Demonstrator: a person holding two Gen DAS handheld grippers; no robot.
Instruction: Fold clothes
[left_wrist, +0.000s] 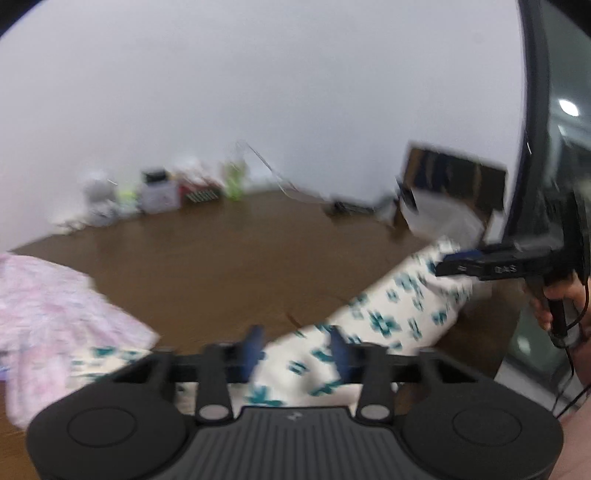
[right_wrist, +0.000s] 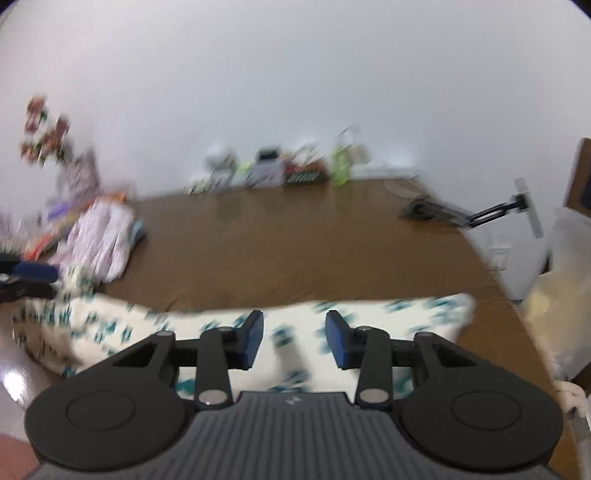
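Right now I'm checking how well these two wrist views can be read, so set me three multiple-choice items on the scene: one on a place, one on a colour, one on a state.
1. Where does the pink garment lie relative to the white patterned garment in the left wrist view?
A. To its left
B. To its right
C. Underneath the table

2. What colour is the print on the white patterned garment?
A. Red
B. Teal
C. Yellow

3. How do the right tongs stand?
A. Shut tight with nothing between
B. Out of view
C. Open, with cloth in the gap between the pads

Answers:
1 A: it sits on the brown table at the left edge of the view.
2 B: blue-green motifs dot the white cloth.
3 C: the blue pads stand apart over the garment.
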